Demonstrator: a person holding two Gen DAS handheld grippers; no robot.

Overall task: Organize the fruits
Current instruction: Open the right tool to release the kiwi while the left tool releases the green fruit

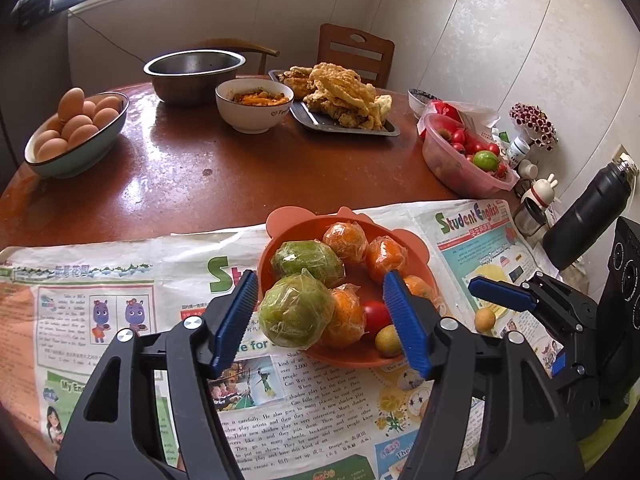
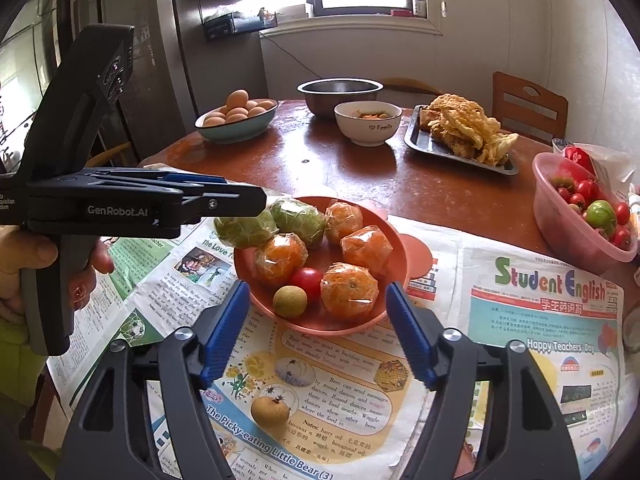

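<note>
Glossy round reddish worktop under crinkled newspaper, smooth orange bowl of film-wrapped citrus, your left gripper and right gripper ribbed blue fingers apart, empty.

orange bowl, green and orange fruits

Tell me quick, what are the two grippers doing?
Left gripper: open, holding nothing.
Right gripper: open, holding nothing.
</note>
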